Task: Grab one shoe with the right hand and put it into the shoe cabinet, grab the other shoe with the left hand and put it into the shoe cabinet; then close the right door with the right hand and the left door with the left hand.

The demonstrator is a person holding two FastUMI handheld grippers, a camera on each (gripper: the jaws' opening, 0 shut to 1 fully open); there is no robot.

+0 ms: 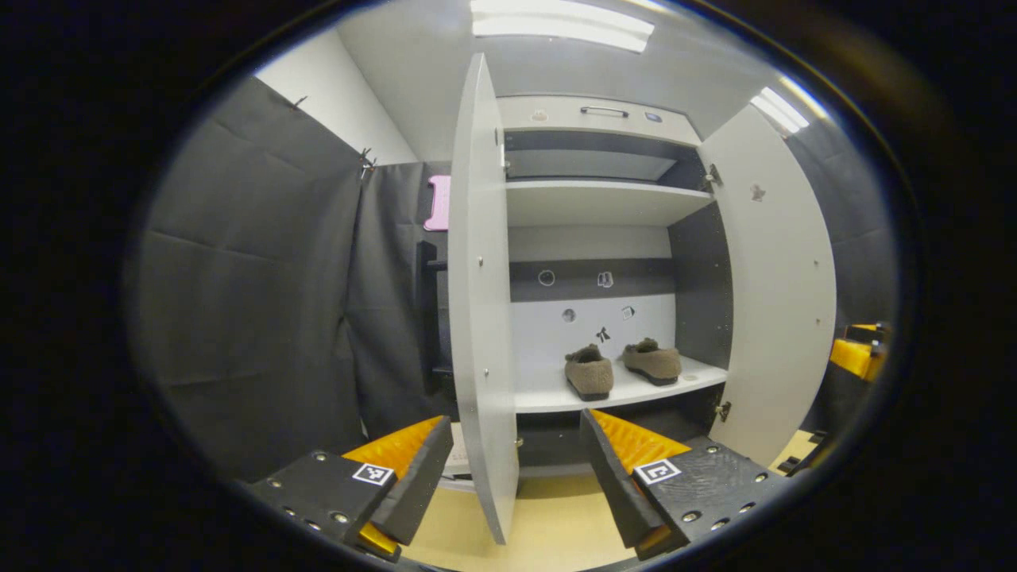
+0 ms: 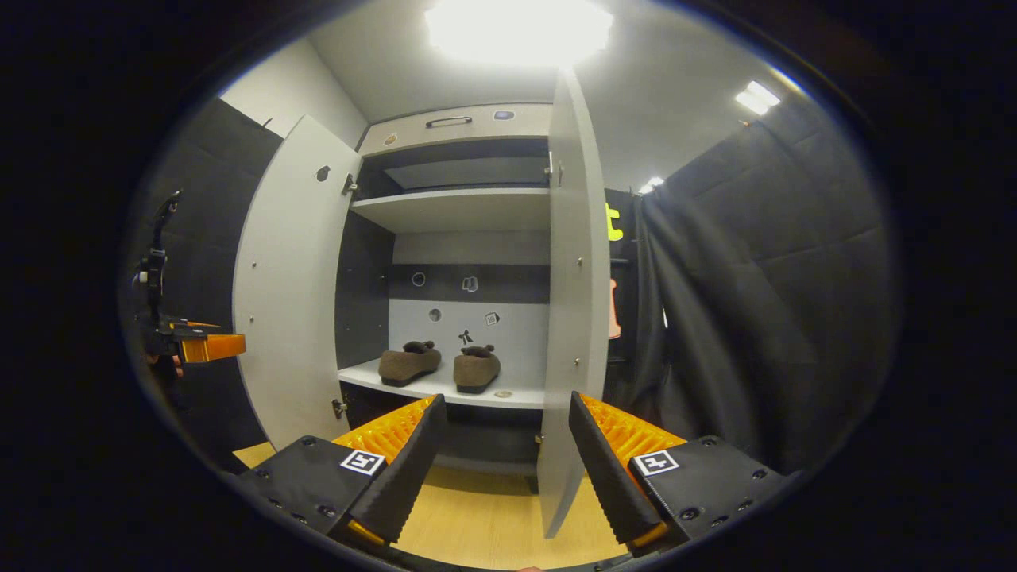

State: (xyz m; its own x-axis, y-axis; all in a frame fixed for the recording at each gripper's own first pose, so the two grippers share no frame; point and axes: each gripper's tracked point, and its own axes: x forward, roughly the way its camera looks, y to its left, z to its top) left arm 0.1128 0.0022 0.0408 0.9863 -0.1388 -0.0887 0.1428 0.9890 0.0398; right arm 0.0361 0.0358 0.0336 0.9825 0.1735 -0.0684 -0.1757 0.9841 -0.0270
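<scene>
Two brown fuzzy shoes (image 1: 589, 372) (image 1: 653, 360) sit side by side on the lower shelf (image 1: 636, 391) of the grey shoe cabinet. Both cabinet doors stand open. My left gripper (image 1: 508, 477) is open, and the free edge of the left door (image 1: 479, 302) runs up between its fingers. In the right gripper view the shoes (image 2: 409, 361) (image 2: 477, 369) rest on the same shelf (image 2: 445, 389). My right gripper (image 2: 504, 469) is open too, with the edge of the right door (image 2: 574, 302) between its fingers. Neither gripper holds anything.
The right door (image 1: 779, 278) swings wide at the right of the left gripper view, with the other gripper (image 1: 858, 353) beyond it. An upper shelf (image 1: 596, 199) and a top drawer with a handle (image 1: 604, 111) sit above. Black cloth walls flank the cabinet, and a wooden floor (image 2: 485, 516) lies below.
</scene>
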